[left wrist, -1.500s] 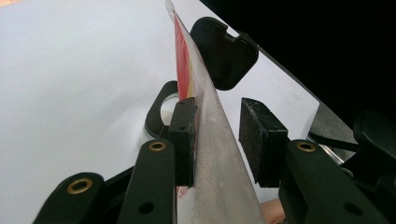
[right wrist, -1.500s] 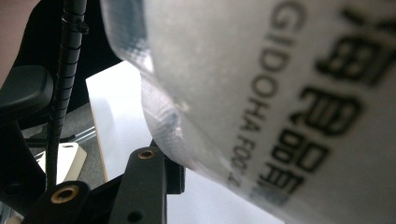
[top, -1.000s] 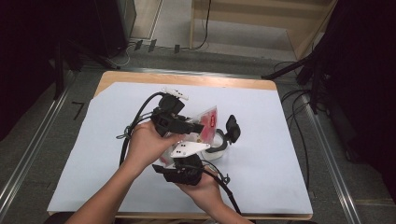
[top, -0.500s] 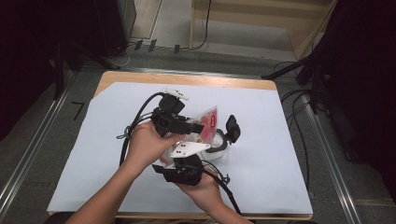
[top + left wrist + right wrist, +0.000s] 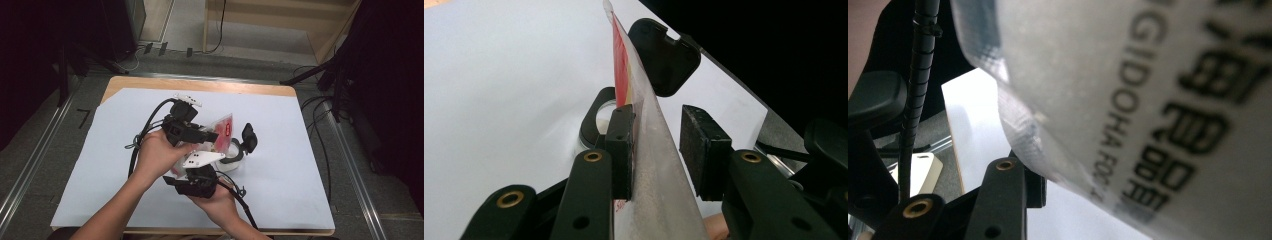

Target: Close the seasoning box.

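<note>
A clear and red pouch (image 5: 222,131) with printed text hangs above the middle of the table. My left gripper (image 5: 211,137) reaches to it from the left. In the left gripper view the pouch (image 5: 644,125) stands edge-on between the jaws, against the left pad (image 5: 621,145), with a gap to the right pad (image 5: 704,150). My right gripper (image 5: 200,167) sits just below, nearer the person. The pouch (image 5: 1148,100) lies close across its camera and hides one jaw, so its grip is unclear. A small jar (image 5: 234,156) with an open black lid (image 5: 249,136) stands just right of the grippers.
A white sheet (image 5: 300,165) covers the wooden table (image 5: 200,85). Black cables (image 5: 145,135) trail from the grippers to the left and toward the front edge. More cables (image 5: 320,115) and dark stands lie on the floor at the right.
</note>
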